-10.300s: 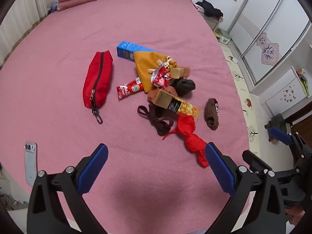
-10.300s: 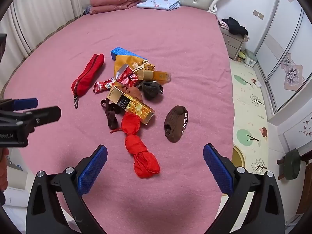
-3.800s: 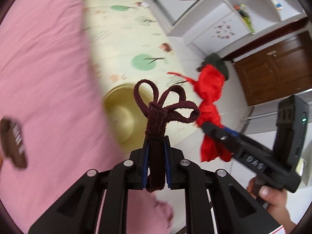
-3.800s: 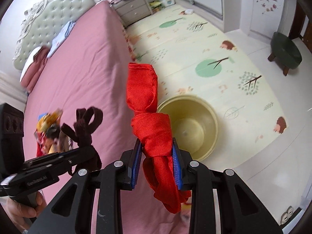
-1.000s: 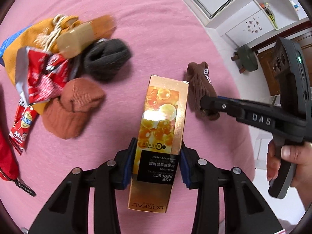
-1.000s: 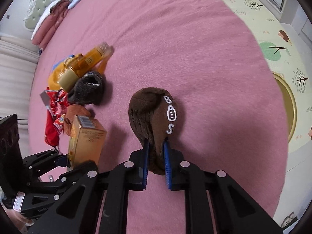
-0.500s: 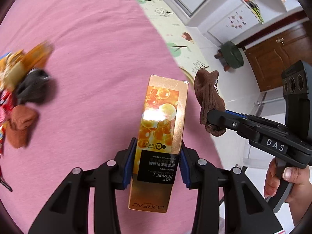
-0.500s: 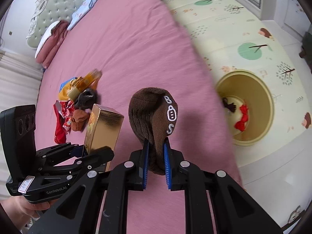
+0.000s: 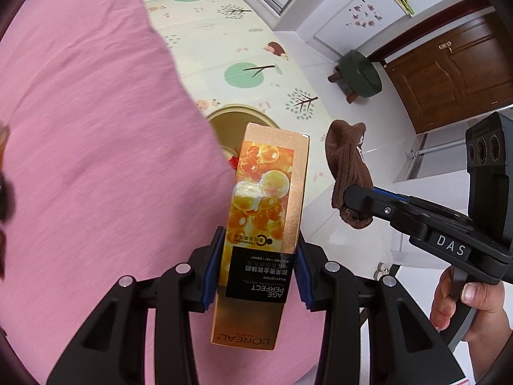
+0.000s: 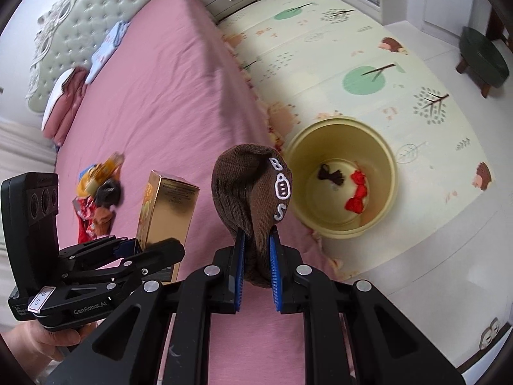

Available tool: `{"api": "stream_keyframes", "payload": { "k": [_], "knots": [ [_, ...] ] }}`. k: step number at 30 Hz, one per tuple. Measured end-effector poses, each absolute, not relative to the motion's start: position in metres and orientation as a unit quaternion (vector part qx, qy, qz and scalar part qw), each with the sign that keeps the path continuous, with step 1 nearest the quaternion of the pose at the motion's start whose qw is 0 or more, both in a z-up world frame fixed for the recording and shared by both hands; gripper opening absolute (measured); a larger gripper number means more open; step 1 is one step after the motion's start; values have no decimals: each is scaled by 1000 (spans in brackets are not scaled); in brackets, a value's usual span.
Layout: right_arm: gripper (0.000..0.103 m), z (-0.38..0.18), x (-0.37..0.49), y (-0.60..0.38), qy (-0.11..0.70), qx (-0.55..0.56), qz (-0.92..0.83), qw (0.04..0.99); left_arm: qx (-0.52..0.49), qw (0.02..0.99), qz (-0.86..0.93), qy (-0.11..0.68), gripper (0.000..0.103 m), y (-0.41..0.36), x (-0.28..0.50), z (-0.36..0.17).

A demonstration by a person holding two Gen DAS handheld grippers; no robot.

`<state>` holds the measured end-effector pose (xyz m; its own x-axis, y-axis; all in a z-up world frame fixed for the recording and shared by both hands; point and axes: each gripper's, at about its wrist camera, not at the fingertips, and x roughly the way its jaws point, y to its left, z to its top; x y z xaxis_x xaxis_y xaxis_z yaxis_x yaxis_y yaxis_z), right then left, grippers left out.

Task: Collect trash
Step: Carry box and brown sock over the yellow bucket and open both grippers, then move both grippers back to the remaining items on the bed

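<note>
My left gripper (image 9: 258,256) is shut on a gold L'Oreal carton (image 9: 266,192) and holds it upright over the bed's right edge; the carton also shows in the right wrist view (image 10: 166,205). My right gripper (image 10: 255,256) is shut on a brown knitted sock (image 10: 253,186), also seen in the left wrist view (image 9: 348,173). A yellow bucket (image 10: 381,211) stands on the floor beside the bed, ahead and right of both grippers. It holds a red cloth (image 10: 357,192) and a dark brown strap (image 10: 330,173). Its rim (image 9: 224,118) shows behind the carton.
The pink bed (image 10: 154,96) carries a pile of wrappers, socks and a bottle (image 10: 99,189) at the left. Folded bedding (image 10: 67,99) lies near the headboard. A dark green stool (image 10: 484,54) and a wooden door (image 9: 449,64) stand beyond the patterned play mat (image 10: 352,48).
Both grippers have swung right from the bed toward the bucket, carrying the carton and the sock. The bucket now looms larger and nearer.
</note>
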<state>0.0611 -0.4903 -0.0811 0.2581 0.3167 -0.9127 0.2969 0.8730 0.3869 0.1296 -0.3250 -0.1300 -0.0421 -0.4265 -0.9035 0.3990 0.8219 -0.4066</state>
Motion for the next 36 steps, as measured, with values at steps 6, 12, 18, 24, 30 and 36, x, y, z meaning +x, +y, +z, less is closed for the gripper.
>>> {"api": "stream_keyframes", "payload": {
  "k": [6, 12, 18, 24, 30, 36],
  "knots": [
    [14, -80, 70, -528, 594, 260, -12, 761, -17, 689, -315, 652, 40, -369, 149, -132],
    [14, -72, 87, -558, 576, 258, -24, 775, -28, 697, -342, 630, 40, -403, 172, -118],
    [44, -65, 99, -581, 562, 272, -46, 780, -36, 702, -356, 616, 64, -417, 188, -108],
    [44, -68, 100, -585, 562, 287, -49, 774, -17, 708, -343, 617, 69, -409, 188, -108],
    [44, -69, 100, -565, 569, 287, -32, 770, -19, 708, -327, 626, 69, -391, 184, -112],
    [44, -66, 102, -539, 575, 281, -13, 768, -22, 714, -313, 626, 69, -368, 177, -110]
  ]
}}
